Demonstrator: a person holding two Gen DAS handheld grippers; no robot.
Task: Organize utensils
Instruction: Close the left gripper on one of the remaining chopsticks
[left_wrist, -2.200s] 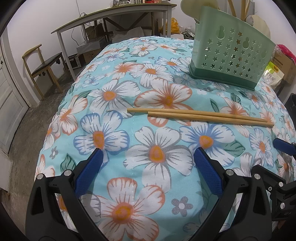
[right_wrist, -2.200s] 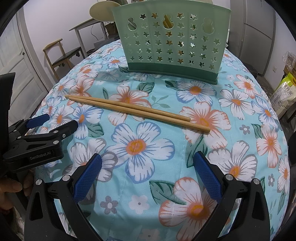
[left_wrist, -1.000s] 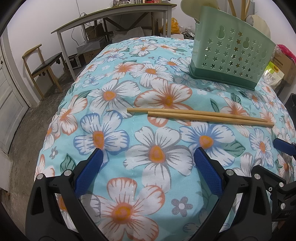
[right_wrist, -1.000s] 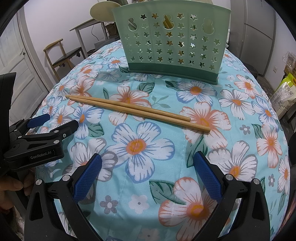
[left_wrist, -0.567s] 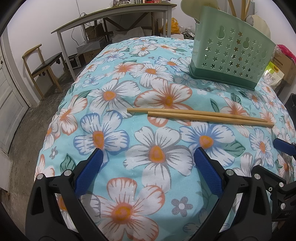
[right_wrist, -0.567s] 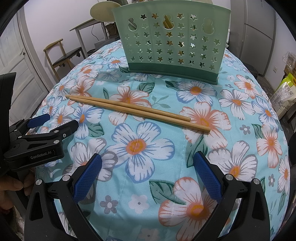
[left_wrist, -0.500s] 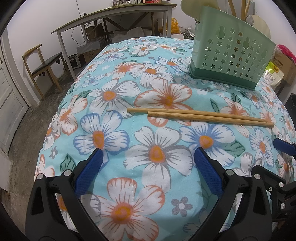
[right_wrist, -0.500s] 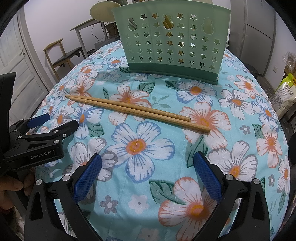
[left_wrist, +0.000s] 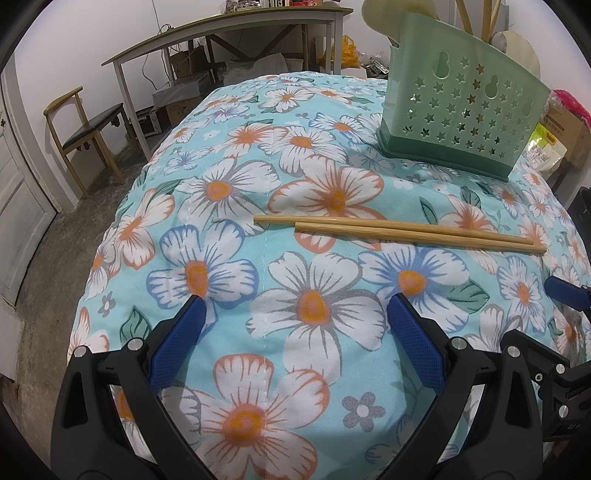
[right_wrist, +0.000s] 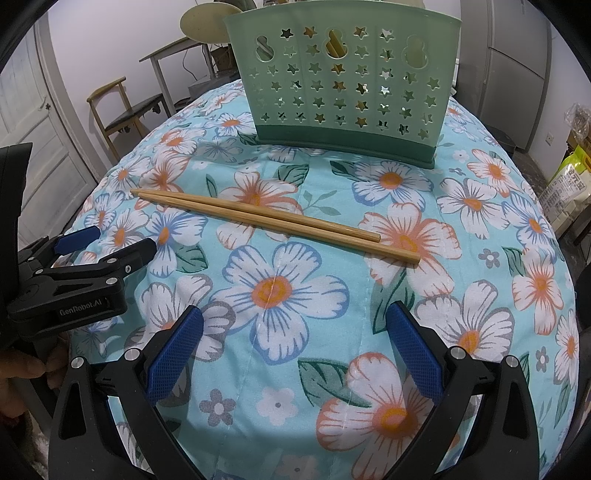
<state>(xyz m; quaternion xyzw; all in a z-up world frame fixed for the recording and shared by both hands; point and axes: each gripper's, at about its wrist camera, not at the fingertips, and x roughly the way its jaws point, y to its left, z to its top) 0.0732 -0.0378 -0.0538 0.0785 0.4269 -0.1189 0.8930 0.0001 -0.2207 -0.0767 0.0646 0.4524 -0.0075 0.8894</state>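
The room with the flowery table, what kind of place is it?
Probably a home's dining or storage room. A flowered tablecloth carries chopsticks and a green utensil holder. Behind stand a wooden chair and a long desk with boxes underneath.

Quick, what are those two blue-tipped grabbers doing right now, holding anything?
Left gripper: open, holding nothing.
Right gripper: open, holding nothing; the chopsticks lie untouched.

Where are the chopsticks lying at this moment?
The chopsticks lie side by side on the floral cloth, between the green holder and both open grippers, untouched.
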